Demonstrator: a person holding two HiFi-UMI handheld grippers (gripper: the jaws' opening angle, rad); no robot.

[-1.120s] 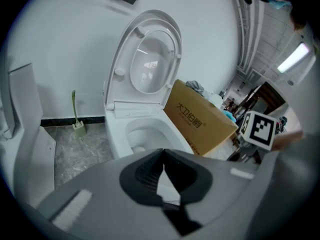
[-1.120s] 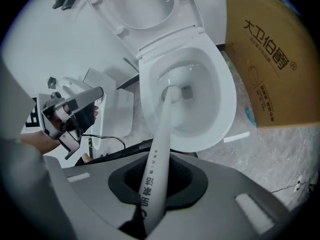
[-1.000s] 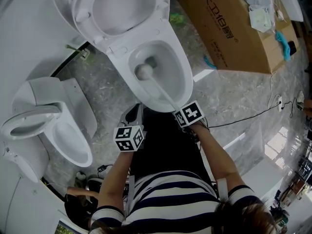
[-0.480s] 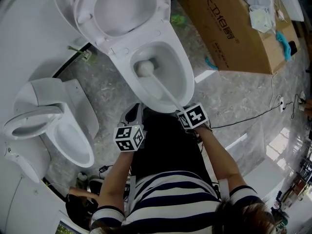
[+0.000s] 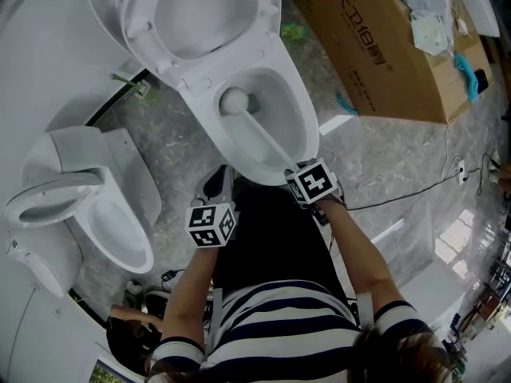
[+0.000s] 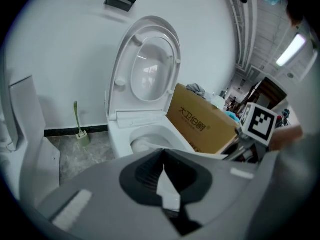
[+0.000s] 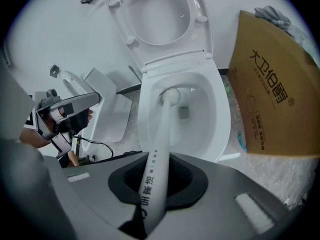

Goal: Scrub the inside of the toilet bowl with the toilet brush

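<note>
In the head view each marker cube covers its tool's jaws: the right tool (image 5: 310, 186) also hides the near end of the brush (image 5: 259, 140) handle, and the left tool (image 5: 212, 225) hides its own tips. The raised lid (image 5: 188, 6) and the cardboard box (image 5: 375, 46) run off the top edge. The clutter (image 5: 427, 22) on the box is too small to name. In the left gripper view the tool's body blocks the near side of the bowl (image 6: 155, 133).

Dark-and-white striped shirt (image 5: 279, 325) (short-sleeved); black trousers (image 5: 263, 242) below.
</note>
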